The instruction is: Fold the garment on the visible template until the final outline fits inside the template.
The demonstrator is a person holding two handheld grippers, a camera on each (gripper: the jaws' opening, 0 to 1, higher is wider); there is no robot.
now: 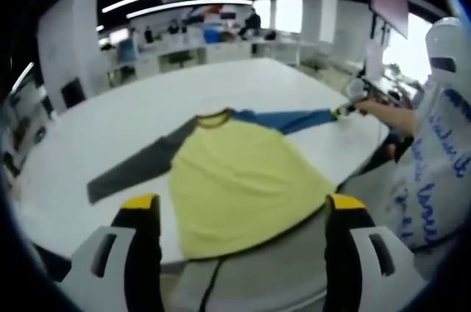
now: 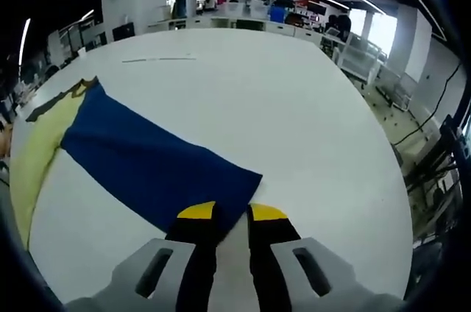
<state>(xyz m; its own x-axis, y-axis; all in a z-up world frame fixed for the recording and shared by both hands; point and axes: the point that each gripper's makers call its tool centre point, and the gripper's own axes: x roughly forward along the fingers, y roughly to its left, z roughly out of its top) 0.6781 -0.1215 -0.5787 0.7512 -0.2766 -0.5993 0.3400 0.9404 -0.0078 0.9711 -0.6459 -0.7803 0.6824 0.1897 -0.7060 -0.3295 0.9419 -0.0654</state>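
Note:
A long-sleeved shirt lies flat on the white table (image 1: 110, 121), with a yellow body (image 1: 235, 179), a grey sleeve (image 1: 132, 168) stretched to the left and a blue sleeve (image 1: 294, 119) stretched to the right. Its hem reaches the table's near edge. My left gripper (image 1: 243, 205) is open wide just in front of that hem, with nothing between its jaws. My right gripper (image 1: 352, 104) sits at the blue sleeve's far end. In the right gripper view, the right gripper (image 2: 232, 213) is shut on the cuff corner of the blue sleeve (image 2: 147, 161), and the yellow body (image 2: 33, 154) lies at the left.
A person in a white top with blue writing (image 1: 434, 172) stands at the table's right side. A faint thin line (image 2: 158, 59) marks the table (image 2: 309, 121) beyond the sleeve. Office desks and pillars stand far behind.

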